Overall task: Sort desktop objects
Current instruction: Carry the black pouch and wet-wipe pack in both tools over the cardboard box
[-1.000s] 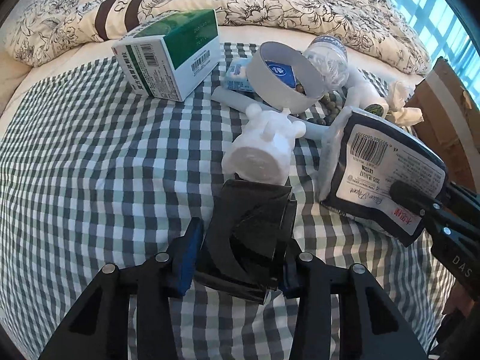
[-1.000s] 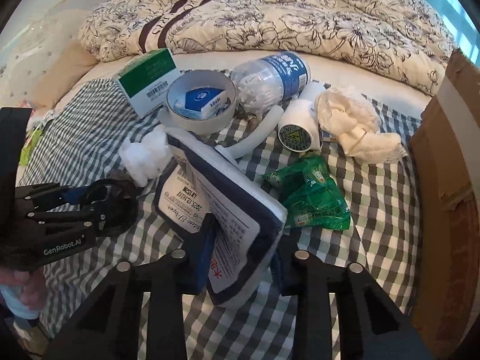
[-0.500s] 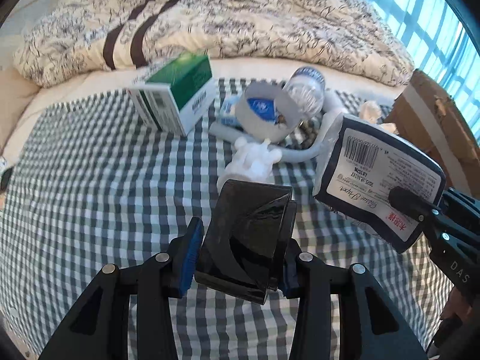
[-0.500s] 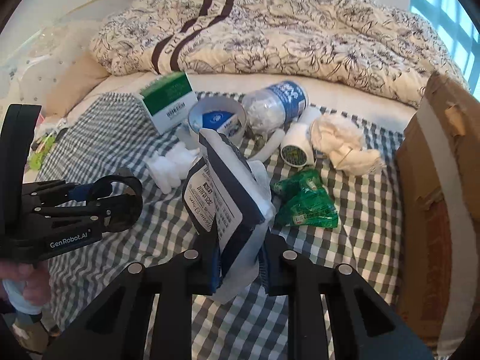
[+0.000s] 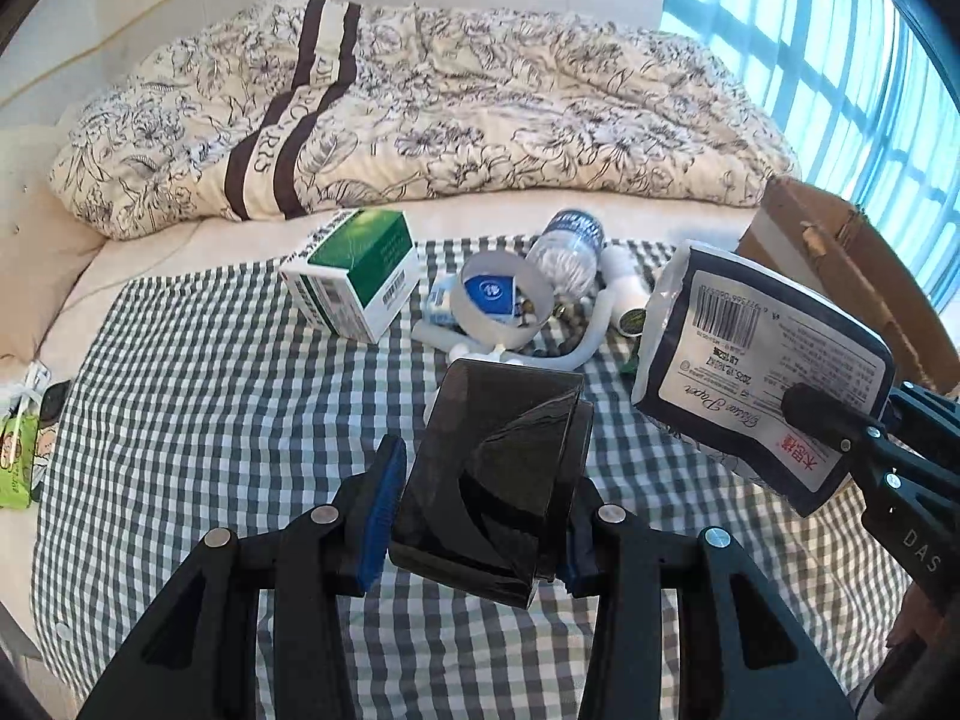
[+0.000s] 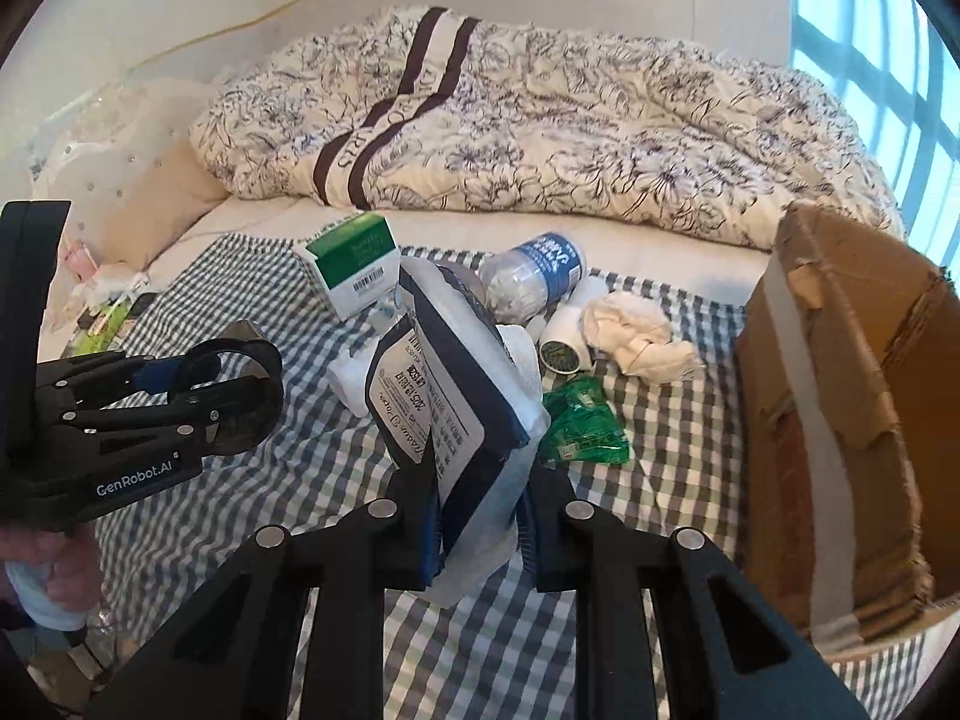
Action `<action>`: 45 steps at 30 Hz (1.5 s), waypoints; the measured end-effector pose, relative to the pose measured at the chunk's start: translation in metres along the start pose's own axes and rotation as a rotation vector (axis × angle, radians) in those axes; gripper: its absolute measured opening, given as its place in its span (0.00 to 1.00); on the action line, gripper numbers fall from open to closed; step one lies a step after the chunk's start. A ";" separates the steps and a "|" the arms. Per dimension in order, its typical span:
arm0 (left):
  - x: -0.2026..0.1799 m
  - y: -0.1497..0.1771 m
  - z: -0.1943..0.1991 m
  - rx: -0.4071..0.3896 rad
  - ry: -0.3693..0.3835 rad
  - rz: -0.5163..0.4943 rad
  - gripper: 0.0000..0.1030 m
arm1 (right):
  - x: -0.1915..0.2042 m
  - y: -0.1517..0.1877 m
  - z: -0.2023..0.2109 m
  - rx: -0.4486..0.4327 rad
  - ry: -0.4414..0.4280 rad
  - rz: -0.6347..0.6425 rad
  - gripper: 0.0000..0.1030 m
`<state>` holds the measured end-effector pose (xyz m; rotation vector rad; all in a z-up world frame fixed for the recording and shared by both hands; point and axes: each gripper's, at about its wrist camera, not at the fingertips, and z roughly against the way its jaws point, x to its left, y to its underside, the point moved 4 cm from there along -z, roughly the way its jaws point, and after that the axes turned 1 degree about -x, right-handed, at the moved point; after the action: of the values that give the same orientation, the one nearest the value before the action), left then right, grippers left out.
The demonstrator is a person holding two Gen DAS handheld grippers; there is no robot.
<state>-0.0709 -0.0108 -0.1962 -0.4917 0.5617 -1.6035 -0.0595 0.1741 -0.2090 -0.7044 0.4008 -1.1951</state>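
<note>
Holding both loads clear of the cloth (image 5: 198, 372) so neither drags the clutter: our left gripper (image 5: 477, 516) clamps a black tape roll (image 5: 498, 474), our right gripper (image 6: 477, 531) pinches the tissue pack (image 6: 444, 384) upright by its lower end. The box (image 6: 840, 420), probably our destination, stands open just right.

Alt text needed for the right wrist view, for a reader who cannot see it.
The right hand-held gripper grips a tissue pack above a checked cloth strewn with clutter. A cardboard box stands right; the left hand-held gripper, at left, holds a black object.
</note>
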 end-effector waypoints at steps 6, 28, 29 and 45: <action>-0.008 -0.003 0.021 -0.042 0.011 -0.006 0.42 | -0.001 -0.001 0.026 -0.041 0.020 -0.004 0.19; -0.049 -0.015 0.091 -0.186 0.045 -0.052 0.42 | -0.011 0.000 0.121 -0.190 0.098 -0.031 0.19; -0.051 -0.015 0.094 -0.191 0.048 -0.056 0.42 | -0.012 0.000 0.124 -0.195 0.102 -0.032 0.19; -0.096 -0.033 0.129 -0.268 0.088 -0.099 0.42 | -0.040 0.005 0.181 -0.282 0.166 -0.088 0.19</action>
<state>-0.0082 0.0779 -0.0733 -0.6590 0.8355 -1.6584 0.0443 0.2635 -0.0848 -0.8756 0.6923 -1.2987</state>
